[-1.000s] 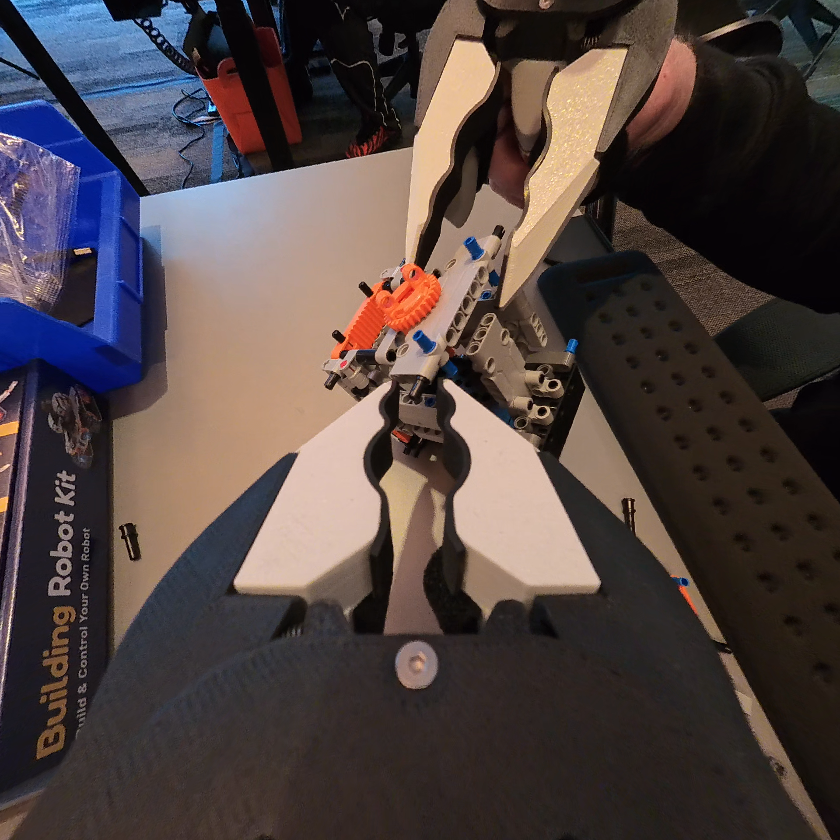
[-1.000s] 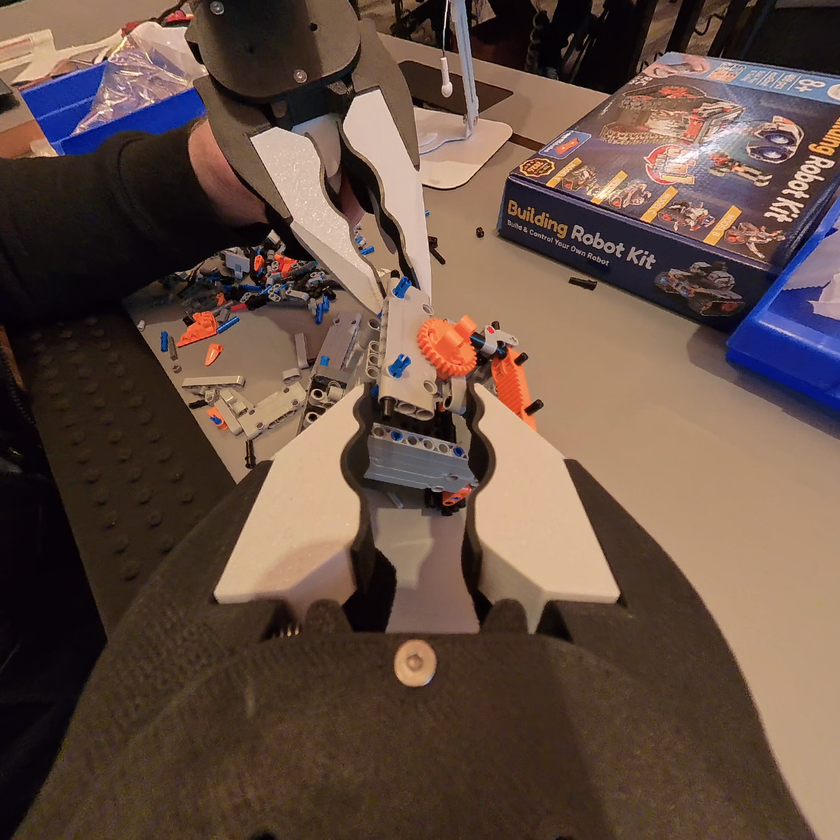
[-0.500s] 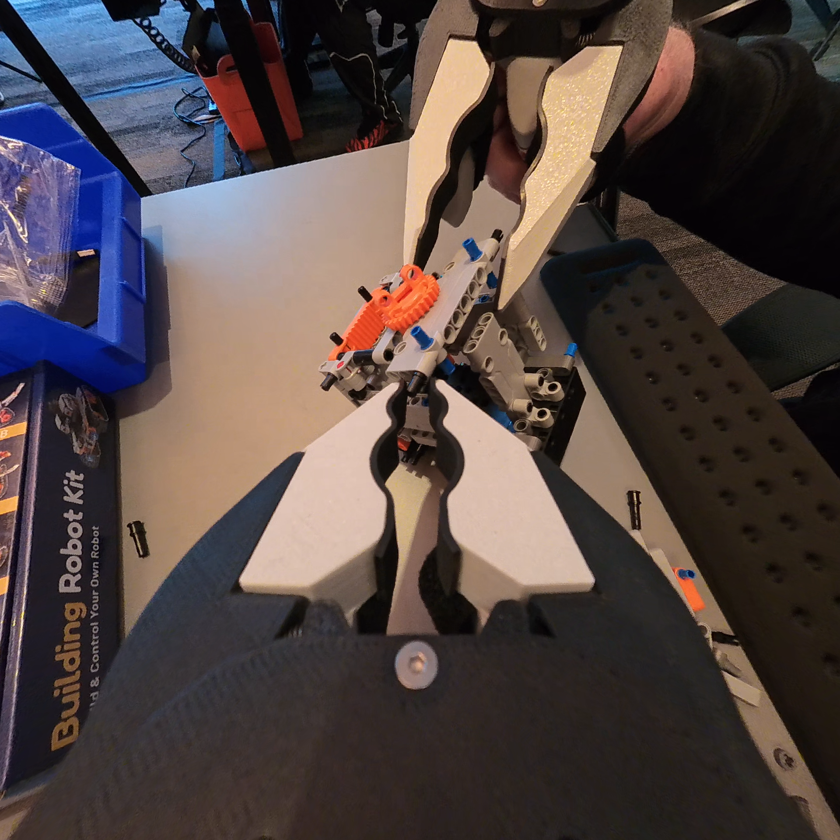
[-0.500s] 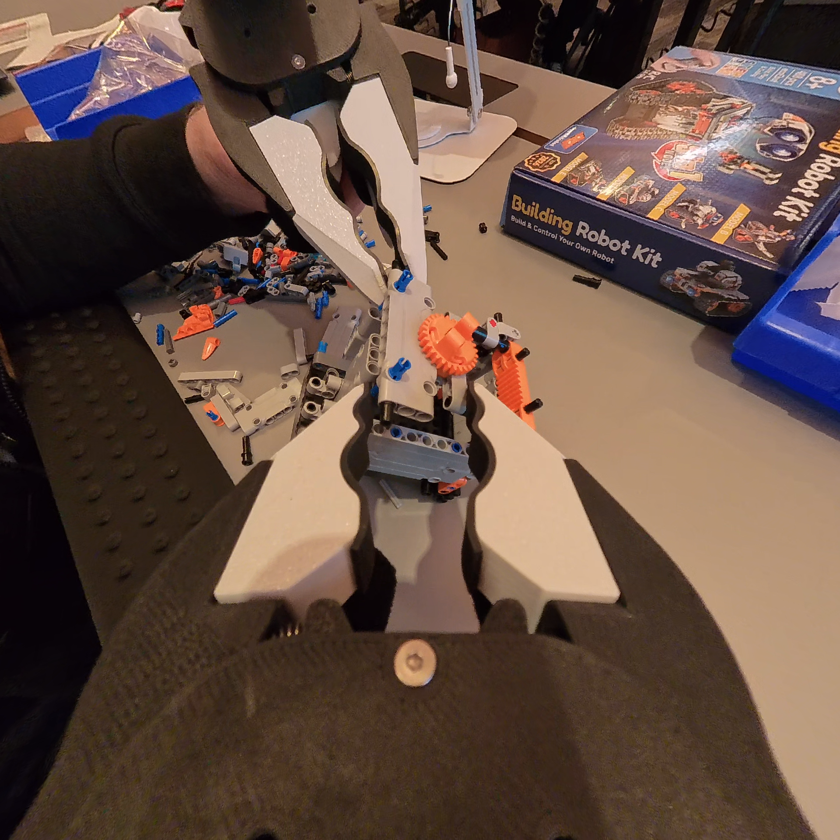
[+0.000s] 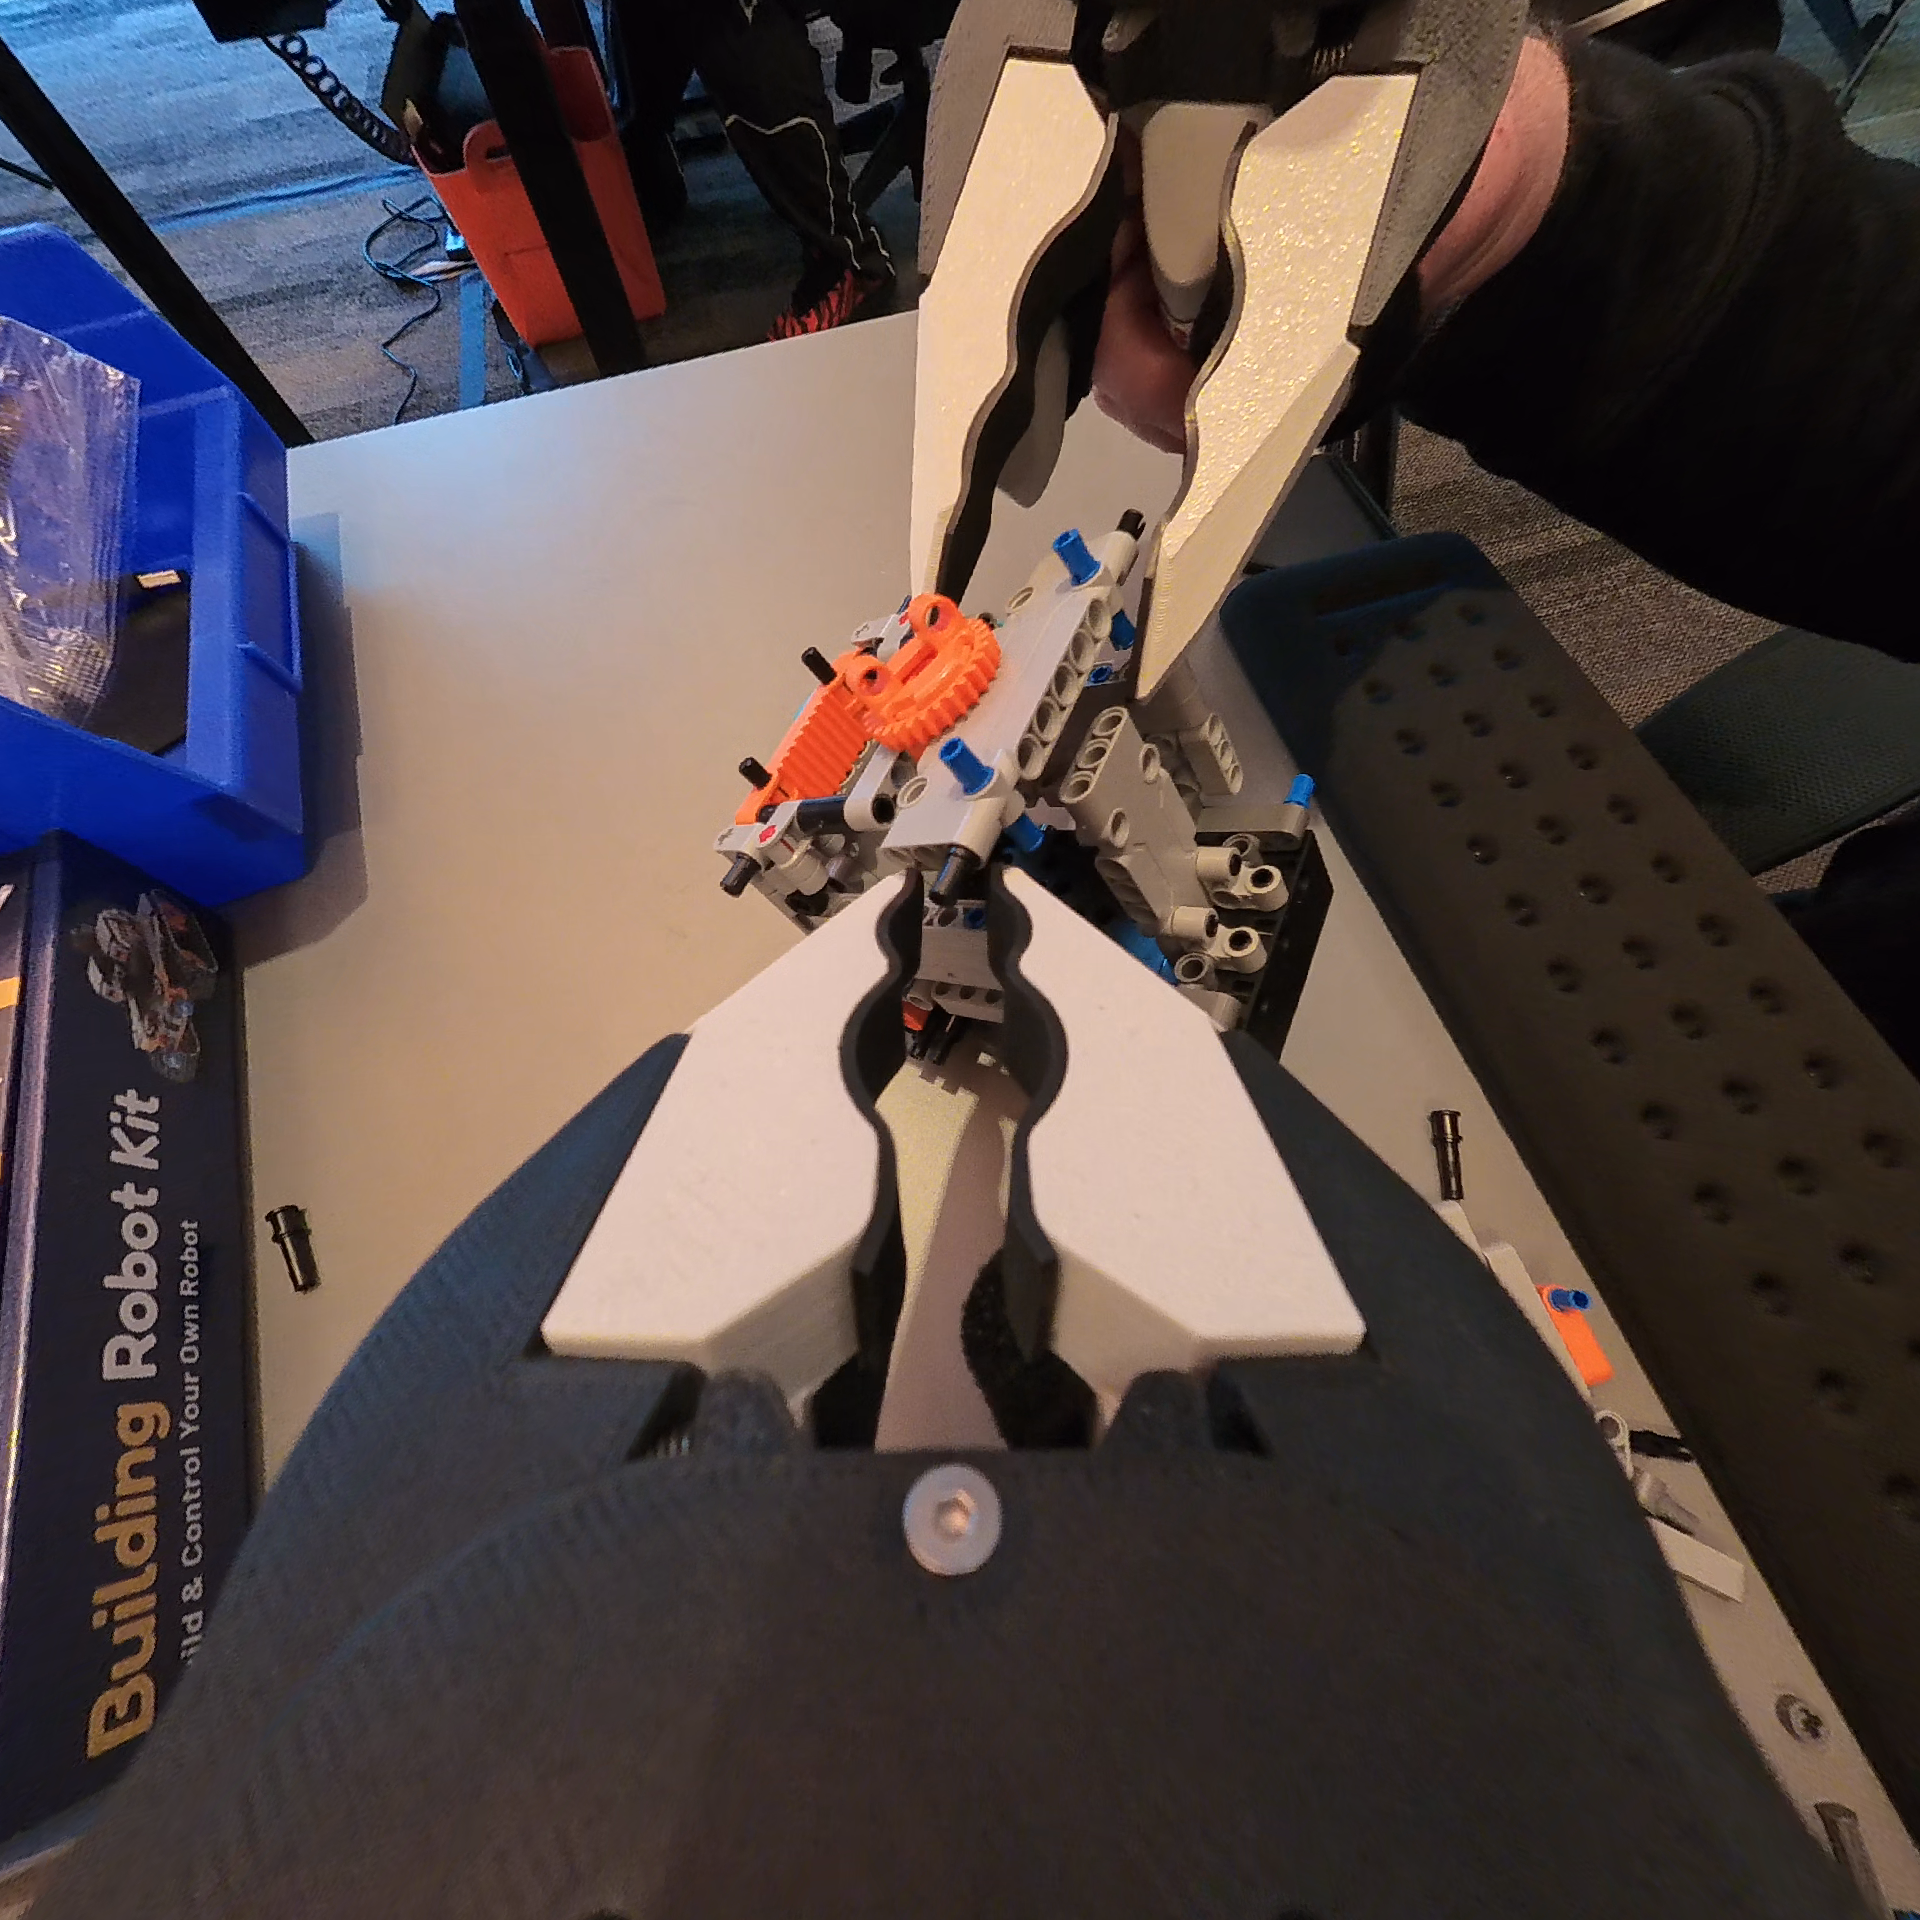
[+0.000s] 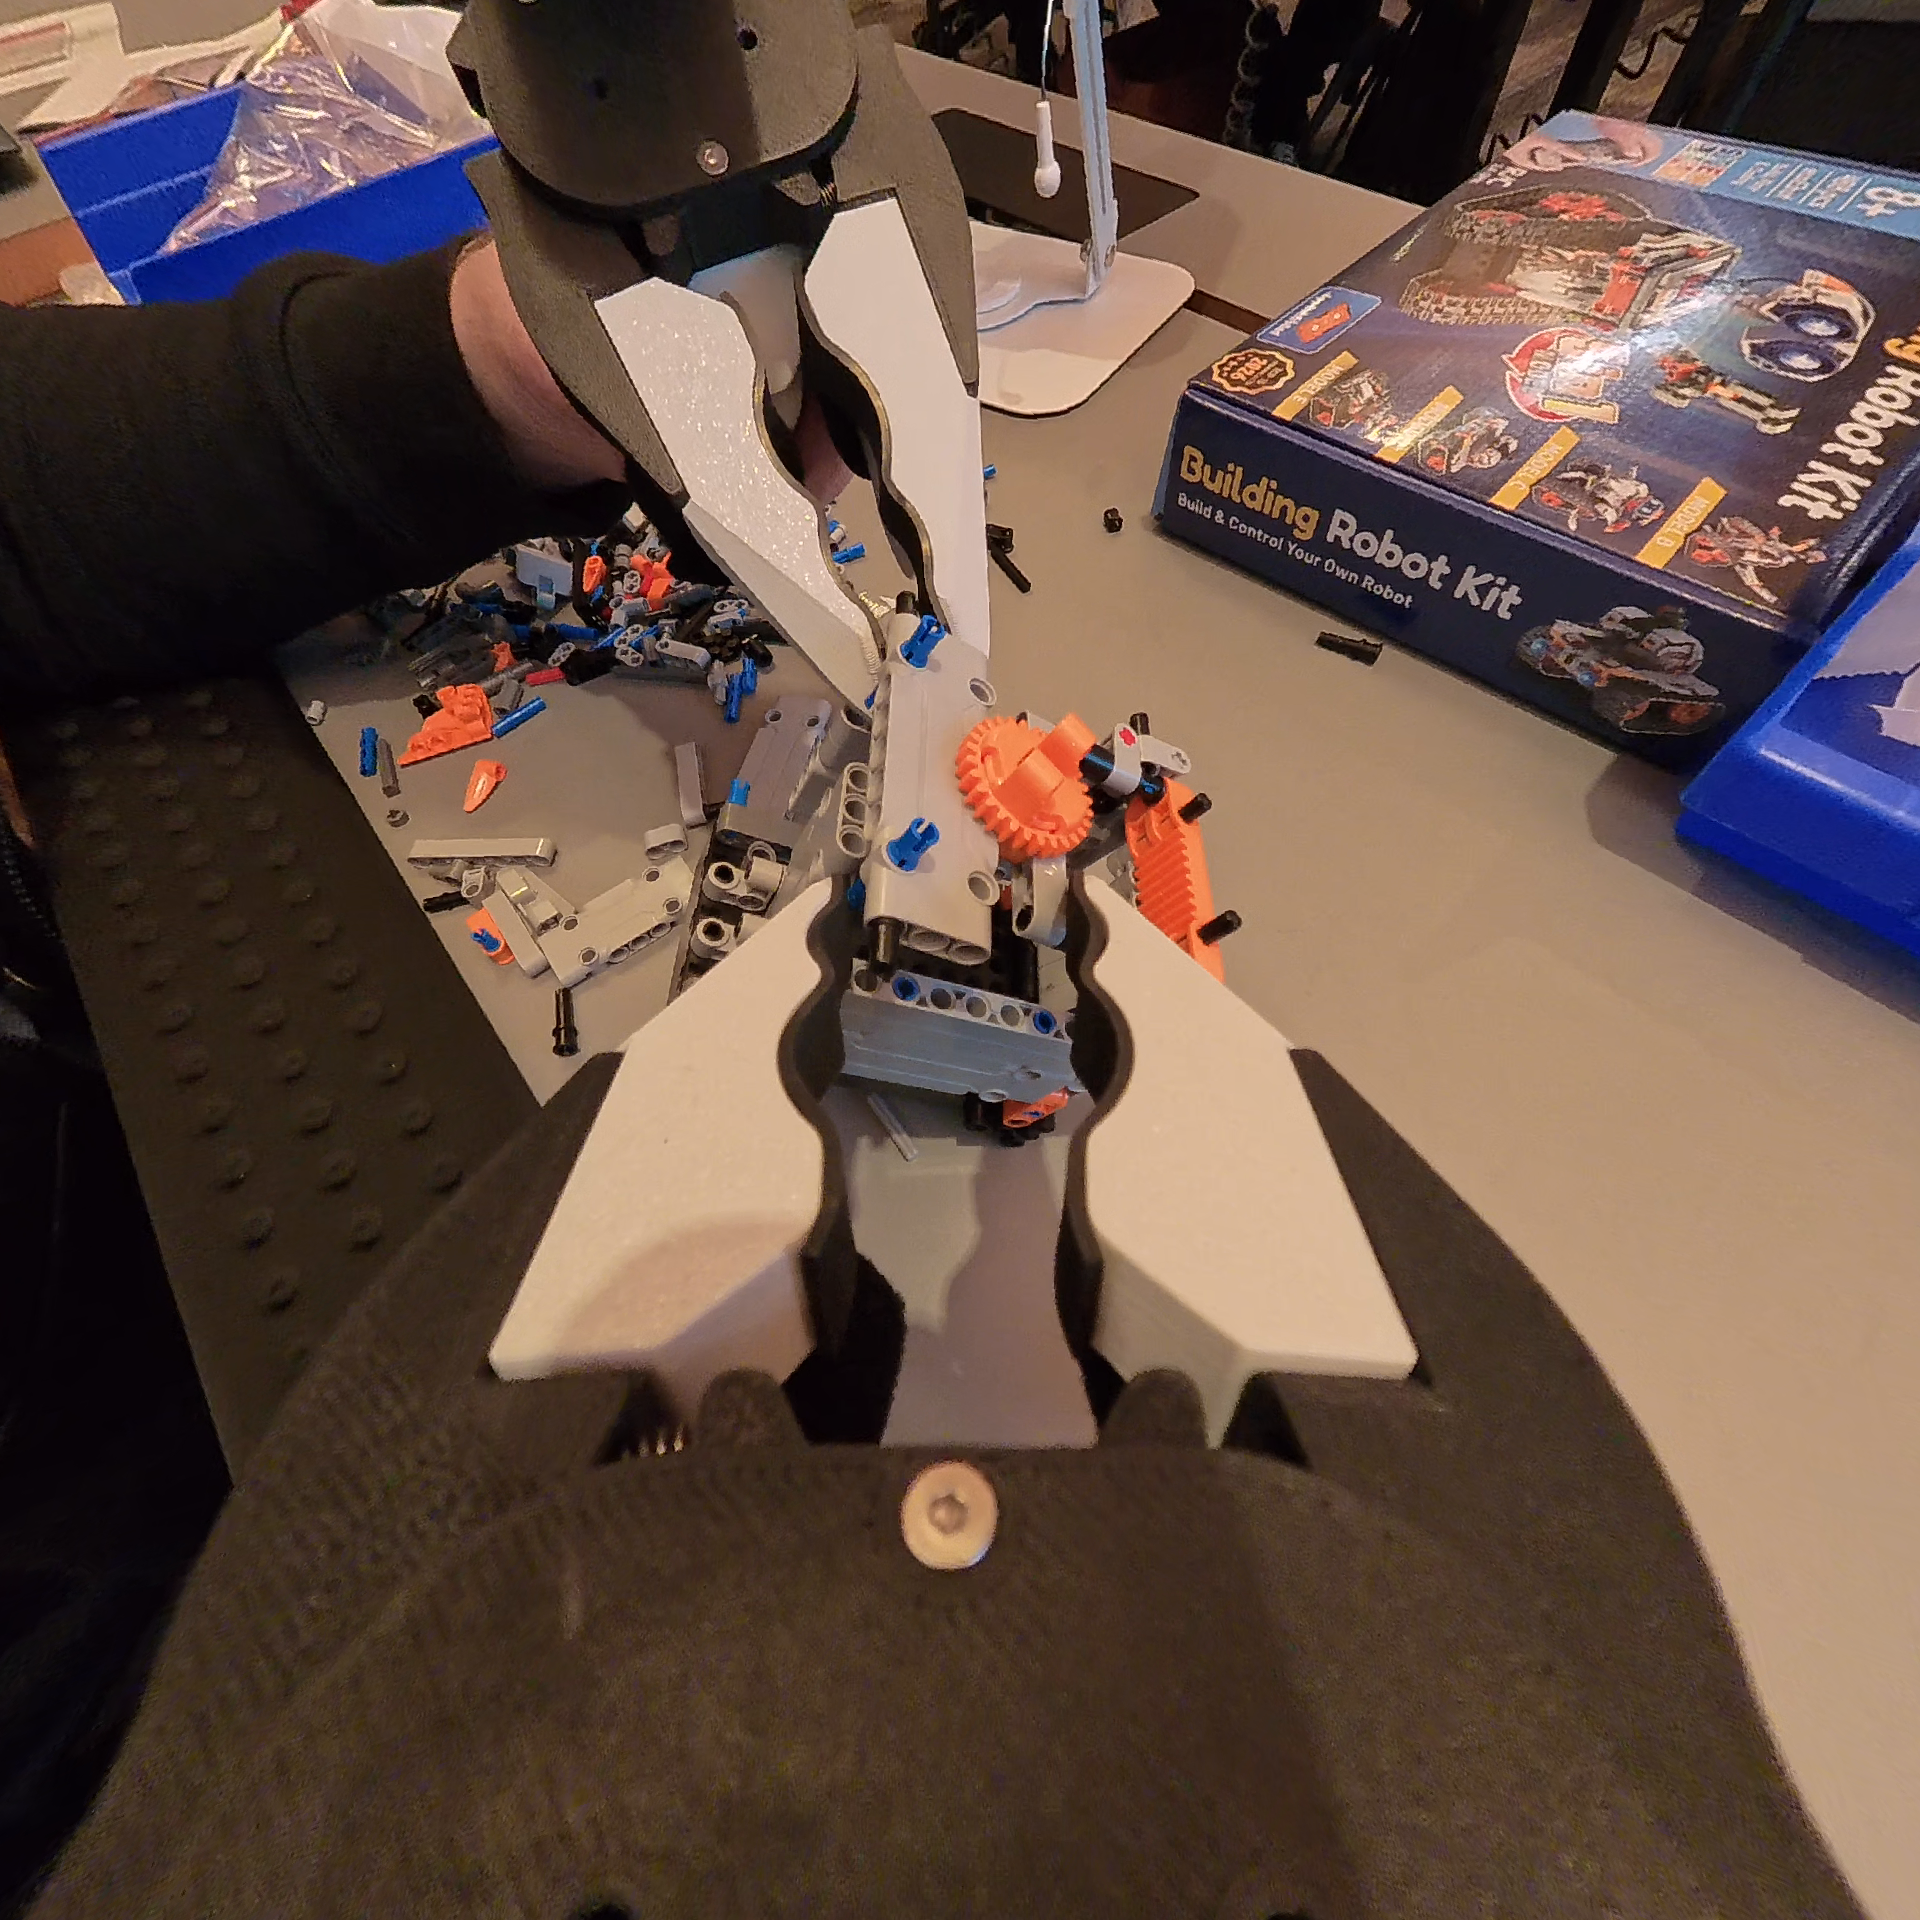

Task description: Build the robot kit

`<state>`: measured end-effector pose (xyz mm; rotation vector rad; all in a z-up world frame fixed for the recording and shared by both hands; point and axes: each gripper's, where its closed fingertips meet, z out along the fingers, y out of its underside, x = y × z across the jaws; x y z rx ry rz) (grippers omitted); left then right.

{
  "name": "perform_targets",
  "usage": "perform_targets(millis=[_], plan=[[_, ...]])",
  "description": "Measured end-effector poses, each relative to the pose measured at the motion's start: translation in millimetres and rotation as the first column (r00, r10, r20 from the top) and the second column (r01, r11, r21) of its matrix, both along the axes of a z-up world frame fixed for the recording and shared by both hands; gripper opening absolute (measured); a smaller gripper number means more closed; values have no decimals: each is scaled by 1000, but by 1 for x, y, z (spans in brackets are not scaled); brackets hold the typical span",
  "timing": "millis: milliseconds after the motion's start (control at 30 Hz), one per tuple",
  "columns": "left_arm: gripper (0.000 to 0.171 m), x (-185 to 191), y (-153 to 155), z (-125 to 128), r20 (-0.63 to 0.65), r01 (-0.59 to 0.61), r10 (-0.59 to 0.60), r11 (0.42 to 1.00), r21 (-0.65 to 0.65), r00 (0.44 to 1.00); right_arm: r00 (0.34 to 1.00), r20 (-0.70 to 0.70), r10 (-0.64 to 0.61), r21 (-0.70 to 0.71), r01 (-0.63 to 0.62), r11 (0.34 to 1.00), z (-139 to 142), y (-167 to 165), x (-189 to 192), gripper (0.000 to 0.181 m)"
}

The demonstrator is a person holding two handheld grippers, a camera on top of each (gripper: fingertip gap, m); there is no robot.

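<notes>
1. Left tongs are closed narrowly on one end of a grey brick assembly with an orange gear.
2. Right tongs are clamped on its opposite end.
3. It is held just above the bench, near loose bricks and a kit box.

Grey beam-and-pin brick assembly with an orange gear and rack on top, blue and black pins sticking out, tilted above the table, clamped at opposite ends by left gripper and right gripper
</notes>
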<state>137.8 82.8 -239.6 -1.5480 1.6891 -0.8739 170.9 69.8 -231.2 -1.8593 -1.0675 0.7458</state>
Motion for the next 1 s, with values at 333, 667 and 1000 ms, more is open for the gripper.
perform_targets(millis=[333,667,1000], plan=[[12,-1,1,0,-1,1,-1,1000,-1,1000,1000,-8,3,1,-3,1000,0,-1,-1,40],[13,-1,0,-1,-4,3,-3,1000,0,1000,1000,-16,8,4,-8,1000,0,-1,-1,40],[12,-1,0,-2,-8,7,-7,1000,3,1000,1000,-14,12,7,-12,1000,0,-2,-2,40]])
